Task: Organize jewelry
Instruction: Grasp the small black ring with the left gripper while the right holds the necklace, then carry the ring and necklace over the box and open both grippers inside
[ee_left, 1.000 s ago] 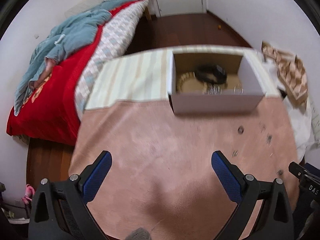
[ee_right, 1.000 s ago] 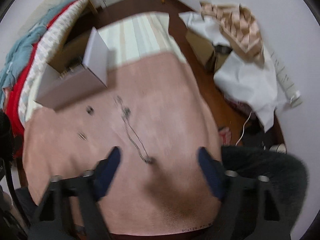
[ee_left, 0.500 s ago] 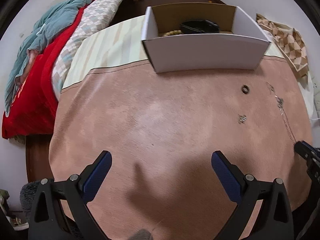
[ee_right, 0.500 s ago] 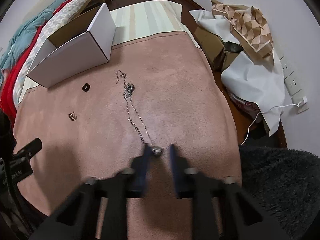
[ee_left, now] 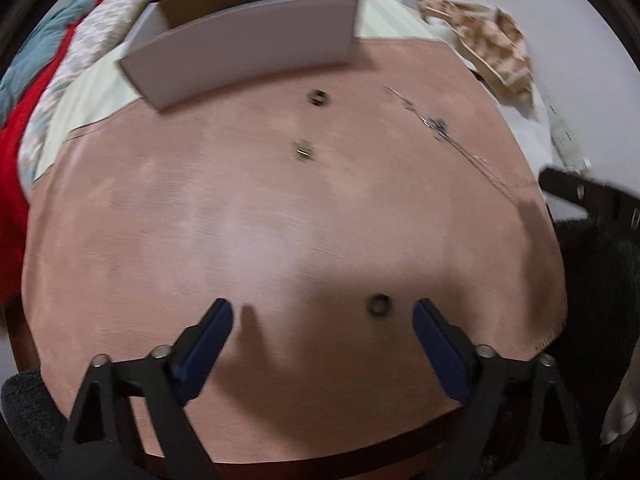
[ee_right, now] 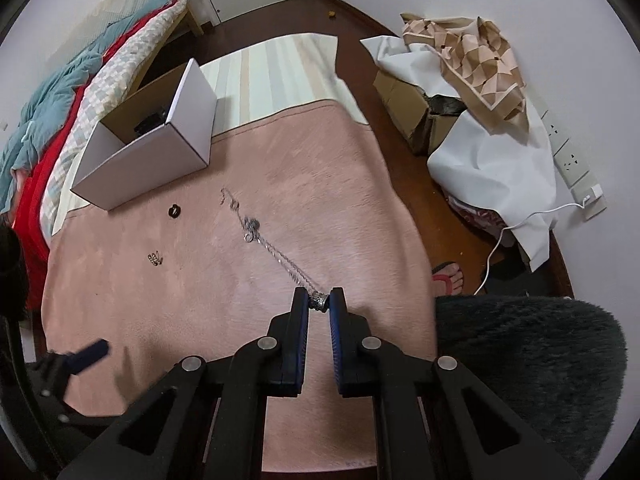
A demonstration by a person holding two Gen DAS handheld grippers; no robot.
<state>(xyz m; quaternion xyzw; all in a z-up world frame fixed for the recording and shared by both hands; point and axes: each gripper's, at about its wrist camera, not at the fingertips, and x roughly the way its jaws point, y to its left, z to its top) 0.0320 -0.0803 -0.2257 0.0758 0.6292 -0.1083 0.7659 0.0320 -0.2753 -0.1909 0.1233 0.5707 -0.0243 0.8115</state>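
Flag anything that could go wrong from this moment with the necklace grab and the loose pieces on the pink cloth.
1. The right gripper pinches only the end bead of the chain necklace; lifted, the trailing chain could snag the cloth or slip free.
2. The chain's far end lies near the dark ring and small clasp; dragging might sweep them.
3. The left gripper is open around a ring in a blurred frame, so closing now may miss.

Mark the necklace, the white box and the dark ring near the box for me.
necklace (ee_right: 276, 254): right wrist view, mid-chain on the pink cloth.
white box (ee_right: 148, 170): right wrist view, its near outer wall.
dark ring (ee_right: 174, 211): right wrist view, the ring's band, lying apart from the box.
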